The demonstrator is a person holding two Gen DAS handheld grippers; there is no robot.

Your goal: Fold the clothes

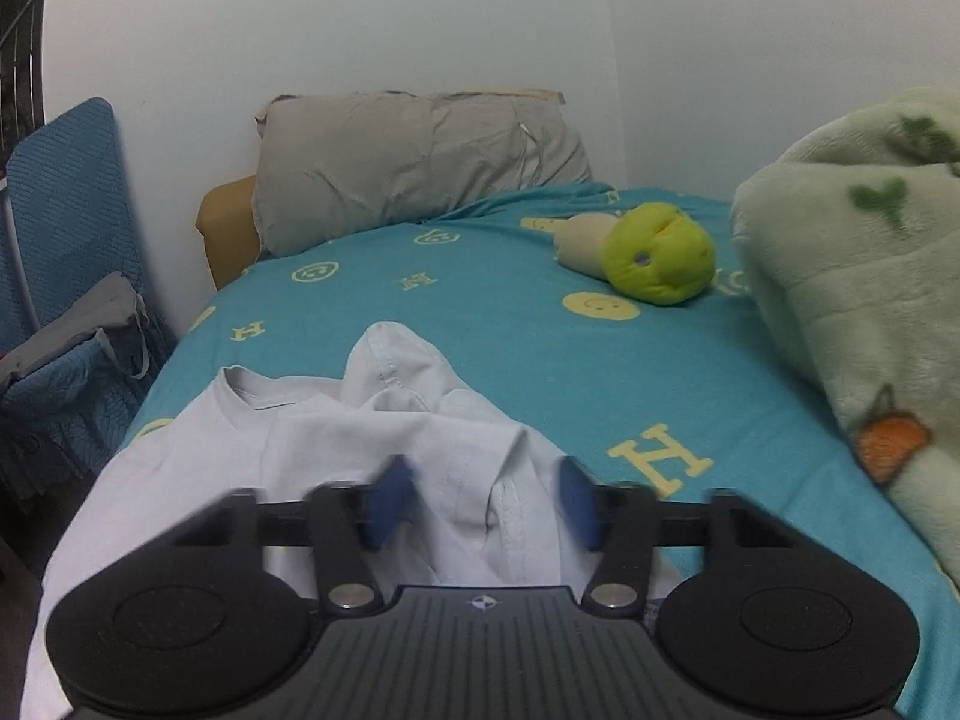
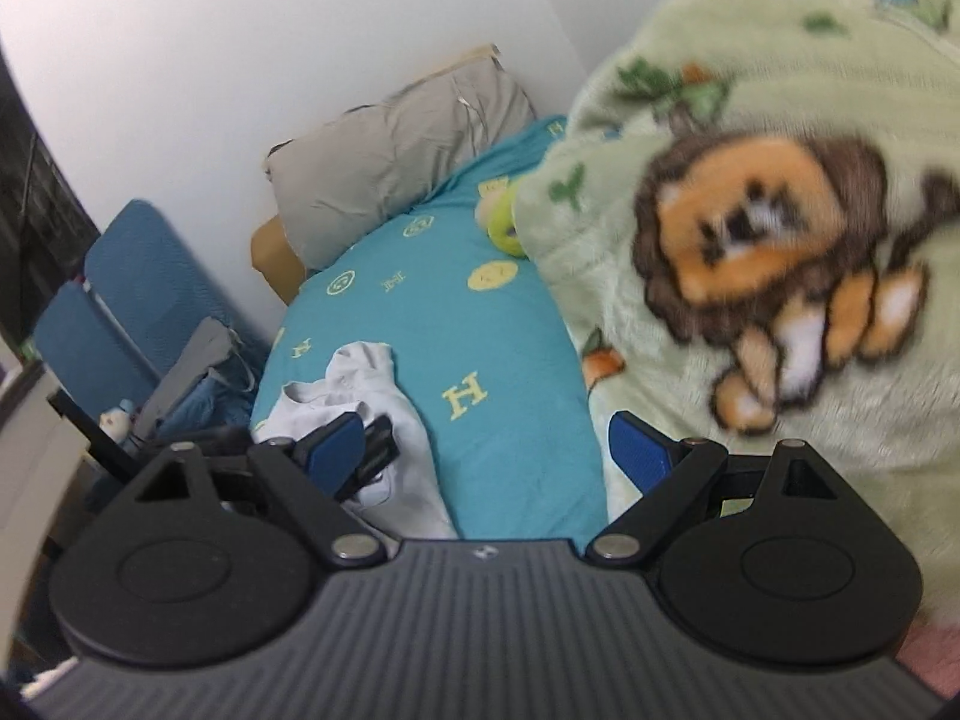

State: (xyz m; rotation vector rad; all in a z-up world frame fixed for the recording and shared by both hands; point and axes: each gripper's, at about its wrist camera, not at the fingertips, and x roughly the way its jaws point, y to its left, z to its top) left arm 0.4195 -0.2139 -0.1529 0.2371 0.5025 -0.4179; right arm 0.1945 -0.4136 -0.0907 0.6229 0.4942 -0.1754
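A white shirt (image 1: 372, 450) lies bunched up on the bed (image 1: 492, 336), low in the frame. The left gripper (image 1: 480, 504) hangs over it, released. The right gripper (image 2: 486, 456) is released too, holding nothing.

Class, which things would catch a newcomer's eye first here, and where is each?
The lion blanket heaped on the right of the bed. The white shirt lies crumpled at the near edge of the teal sheet, under the open left gripper. A green plush lies farther back.
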